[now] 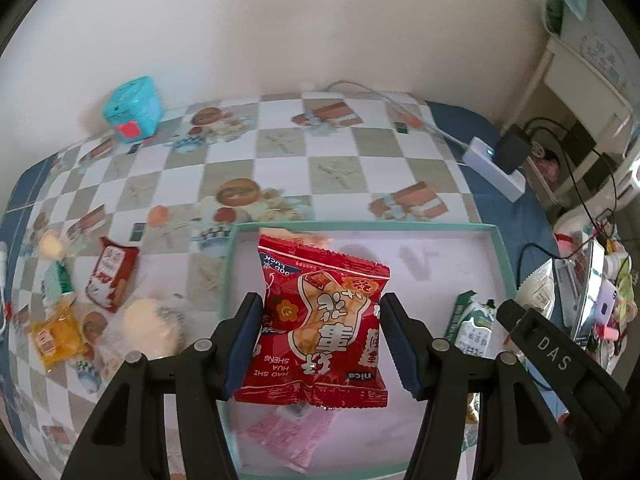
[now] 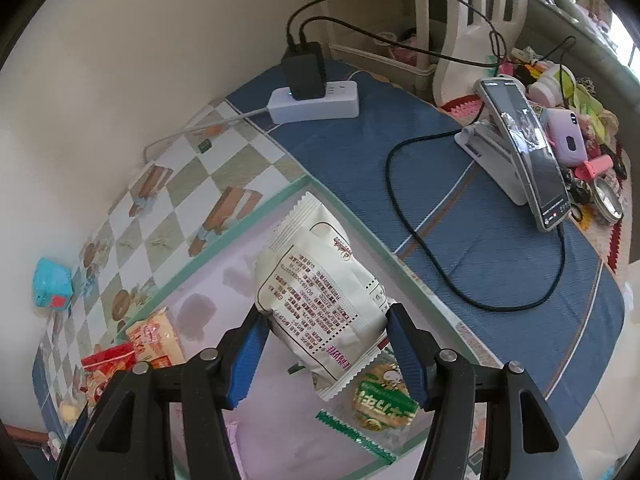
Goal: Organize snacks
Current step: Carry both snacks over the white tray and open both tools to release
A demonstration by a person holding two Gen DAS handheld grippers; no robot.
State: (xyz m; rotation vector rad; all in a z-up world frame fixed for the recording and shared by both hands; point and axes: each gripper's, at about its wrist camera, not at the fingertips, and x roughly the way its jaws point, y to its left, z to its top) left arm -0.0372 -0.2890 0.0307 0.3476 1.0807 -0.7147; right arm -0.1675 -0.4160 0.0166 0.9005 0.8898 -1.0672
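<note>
My left gripper is shut on a red snack packet, which hangs over the near part of a teal-rimmed tray. A pink packet lies in the tray beneath it, and an orange packet lies behind it. My right gripper is shut on a white packet with printed text, held over the tray near its right rim. A green packet lies in the tray below the white one. In the right wrist view the red packet shows at the lower left.
Loose snacks lie on the checkered cloth left of the tray: a red-and-white packet, a yellow packet and a round cream pastry. A teal box stands by the wall. A power strip, a black cable and a phone on a stand are on the right.
</note>
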